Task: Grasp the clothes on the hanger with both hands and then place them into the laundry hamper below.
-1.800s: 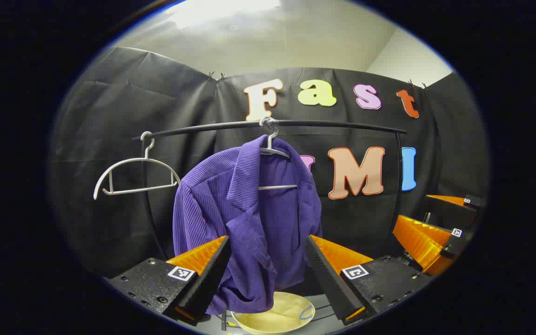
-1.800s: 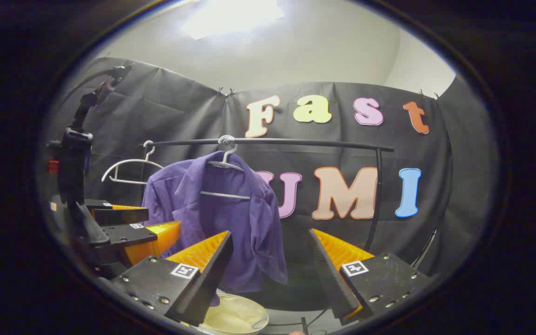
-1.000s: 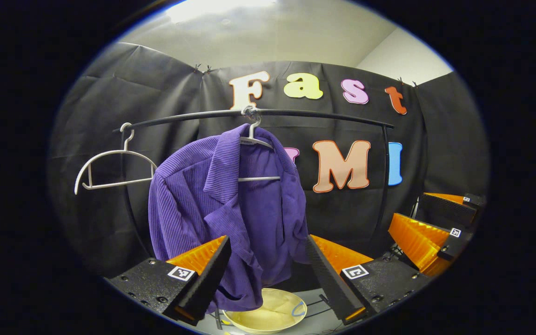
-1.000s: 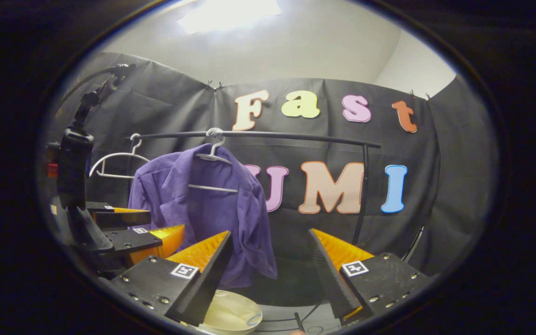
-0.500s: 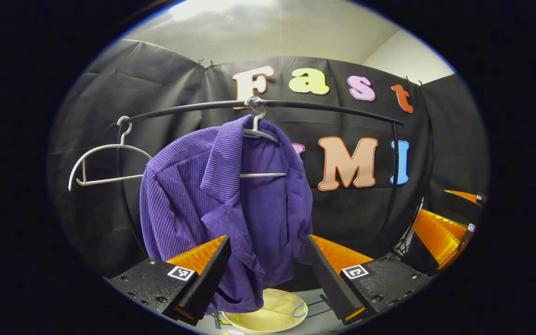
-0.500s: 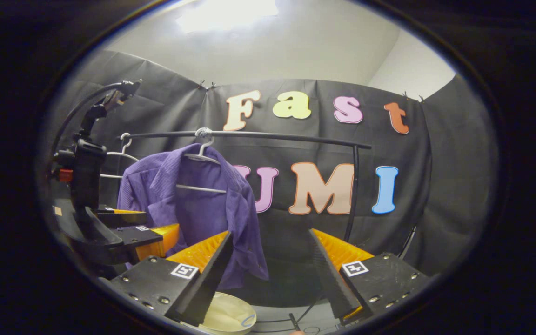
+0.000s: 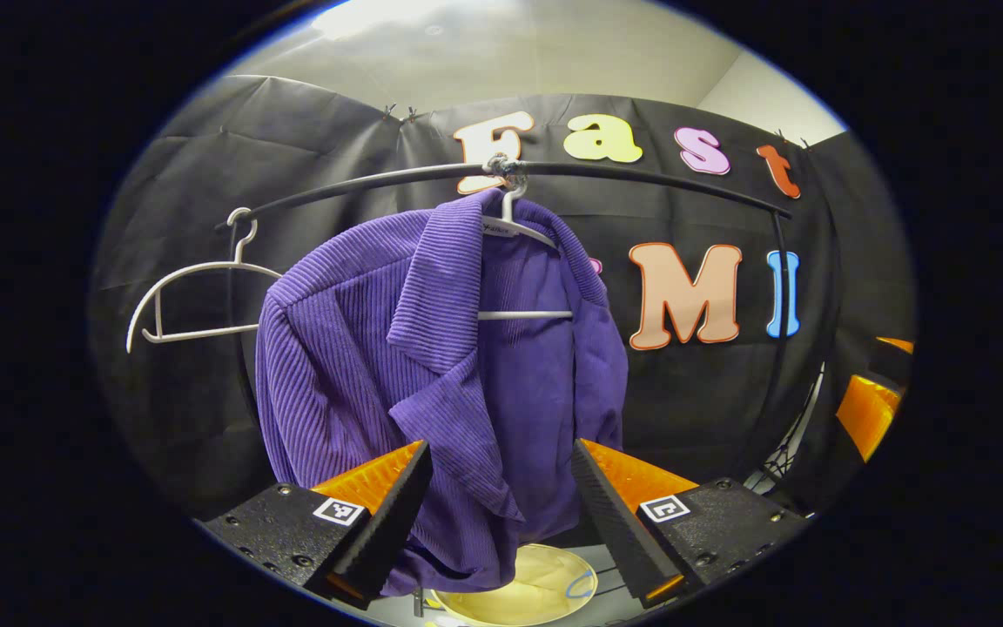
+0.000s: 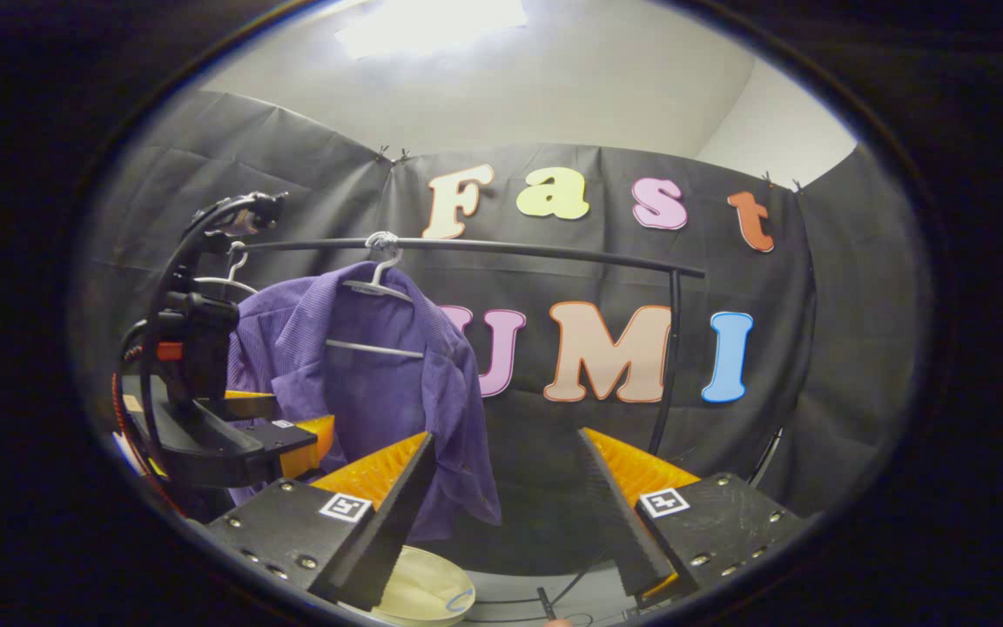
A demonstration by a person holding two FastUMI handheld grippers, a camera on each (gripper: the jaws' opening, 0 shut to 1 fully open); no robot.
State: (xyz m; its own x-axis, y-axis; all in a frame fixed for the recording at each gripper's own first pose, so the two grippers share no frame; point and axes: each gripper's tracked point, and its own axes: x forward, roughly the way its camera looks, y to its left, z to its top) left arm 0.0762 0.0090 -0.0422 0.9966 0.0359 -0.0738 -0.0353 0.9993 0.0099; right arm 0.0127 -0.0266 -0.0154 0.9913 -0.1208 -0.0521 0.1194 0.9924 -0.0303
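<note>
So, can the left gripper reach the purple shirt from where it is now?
Probably yes. The left gripper is open and faces the purple shirt, which hangs free on its hanger with nothing between them.

Left gripper and right gripper: fingers spread wide (nothing between them), both raised, pointing forward.

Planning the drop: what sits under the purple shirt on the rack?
Below the purple shirt sits a pale yellow hamper, its opening facing up. The shirt's hem and the left hand-held gripper cover part of its rim; its inside is mostly hidden.
</note>
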